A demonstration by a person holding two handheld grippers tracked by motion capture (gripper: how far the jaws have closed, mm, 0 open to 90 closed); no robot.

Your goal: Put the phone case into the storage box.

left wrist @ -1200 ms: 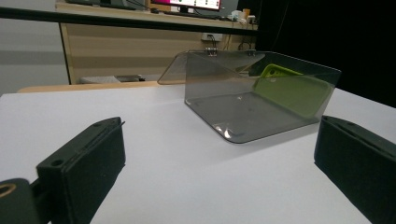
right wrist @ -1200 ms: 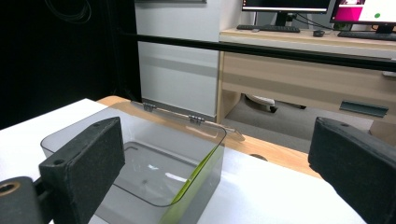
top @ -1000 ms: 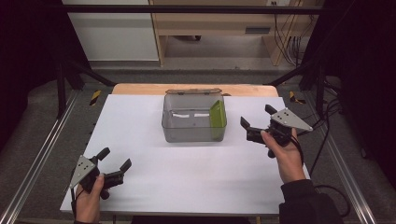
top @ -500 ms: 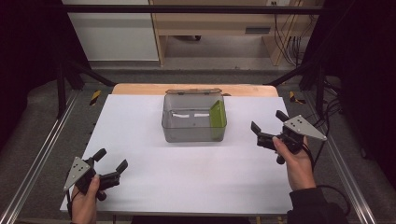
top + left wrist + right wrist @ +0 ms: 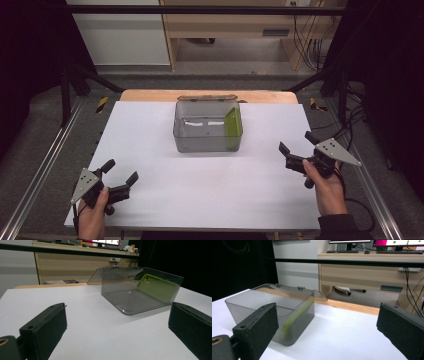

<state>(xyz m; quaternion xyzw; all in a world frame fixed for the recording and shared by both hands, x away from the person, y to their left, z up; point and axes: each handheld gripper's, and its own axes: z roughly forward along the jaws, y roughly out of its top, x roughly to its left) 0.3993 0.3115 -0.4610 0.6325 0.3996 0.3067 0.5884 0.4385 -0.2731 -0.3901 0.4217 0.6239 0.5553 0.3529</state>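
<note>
The lower part of the green item (image 5: pixel 293 316) is blurred behind the smoky wall of the box (image 5: pixel 249 303) at left of the right gripper view. The white strips (image 5: pixel 204 122) on the box floor are too small to identify in the high view. Both forearms are cut off by the bottom edge there.

A white table (image 5: pixel 150 200) carries a smoky clear box (image 5: pixel 207 131) near its far edge.
</note>
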